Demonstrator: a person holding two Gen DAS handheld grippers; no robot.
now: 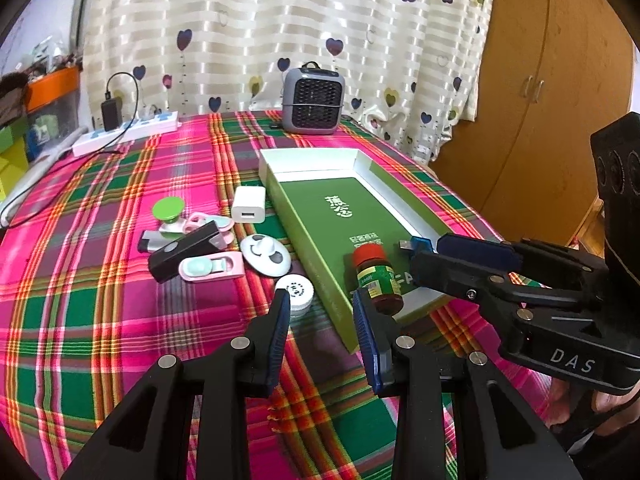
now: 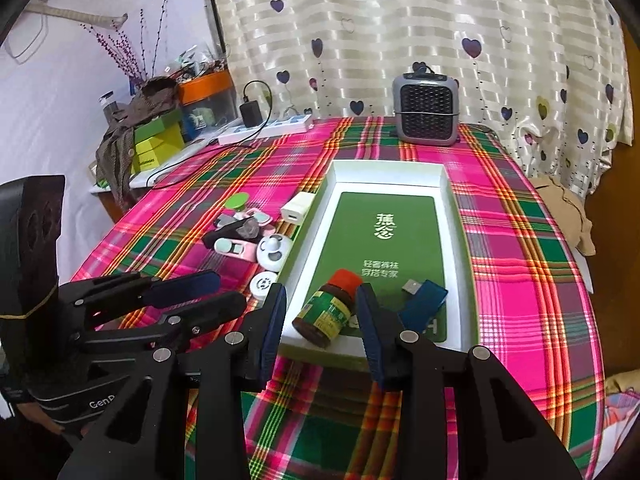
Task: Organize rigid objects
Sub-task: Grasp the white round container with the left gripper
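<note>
A green box with white rim point(image 1: 308, 160) point(image 2: 452, 208) lies on the plaid table. In it are a brown bottle with a red cap point(image 1: 376, 274) point(image 2: 328, 308), lying tilted, and a blue USB stick point(image 1: 418, 243) point(image 2: 424, 300). My left gripper point(image 1: 322, 320) is open and empty, just before the box's near-left corner. My right gripper point(image 2: 320, 312) is open with its fingers either side of the bottle, not closed on it. In the left wrist view, the right gripper point(image 1: 460, 256) is over the box's near end. Left of the box lie a white charger point(image 1: 249, 204), a white disc point(image 1: 296, 292), a panda knob point(image 1: 266, 256), pink clips point(image 1: 212, 266) and a black stick point(image 1: 184, 254).
A grey fan heater point(image 1: 314, 100) point(image 2: 426, 110) stands at the table's back. A white power strip point(image 1: 124, 132) with a black adapter lies at the back left. A curtain hangs behind; a wooden wardrobe point(image 1: 540, 80) stands right. Cluttered boxes point(image 2: 160, 140) sit on a side shelf.
</note>
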